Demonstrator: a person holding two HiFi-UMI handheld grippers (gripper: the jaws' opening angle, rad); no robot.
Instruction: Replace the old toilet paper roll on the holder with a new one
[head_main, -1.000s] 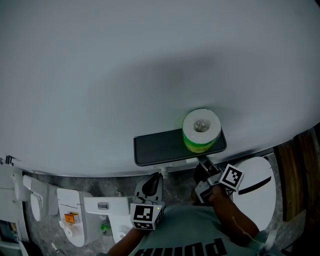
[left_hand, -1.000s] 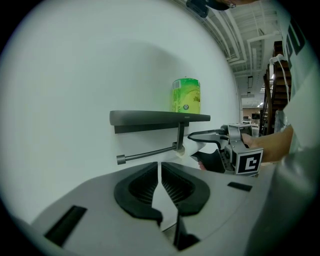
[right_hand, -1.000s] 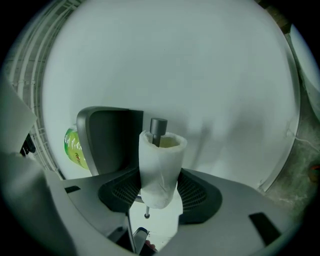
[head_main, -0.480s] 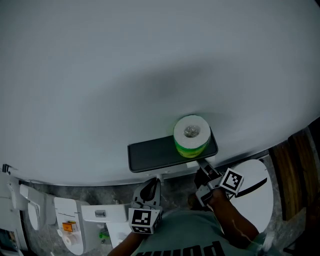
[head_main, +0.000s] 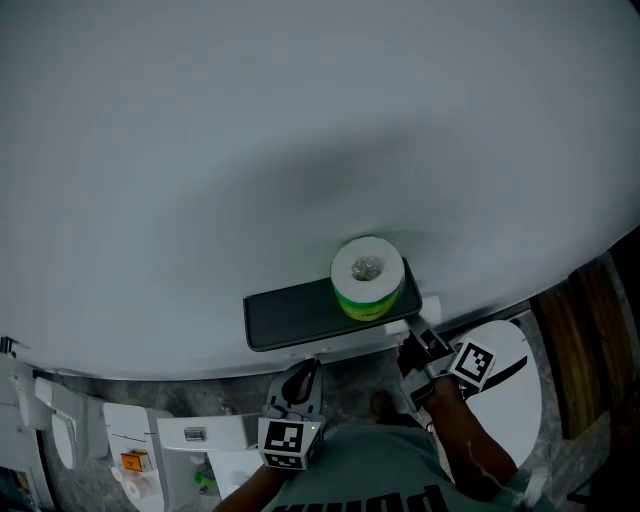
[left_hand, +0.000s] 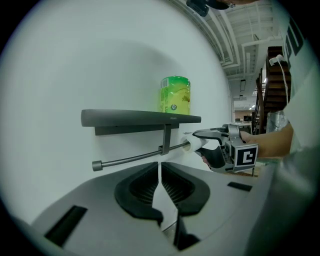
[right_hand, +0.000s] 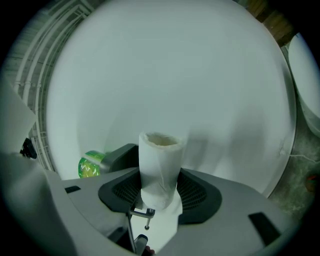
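Note crinkled white paper on your old roll (right_hand: 159, 170), glossy green plastic wrap on the new roll (left_hand: 175, 95), a matt dark shelf (left_hand: 135, 118), a satin metal rod (left_hand: 130, 159).

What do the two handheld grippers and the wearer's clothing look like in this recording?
The left gripper and right gripper have grey bodies with black ribbed pads; each carries a white cube with black square markers. The person wears a grey-green shirt with dark lettering.

Two claws (head_main: 307, 365) (head_main: 413, 330), one wrapped roll (head_main: 367, 280), one spent roll (right_hand: 159, 165), one holder (head_main: 290, 312).
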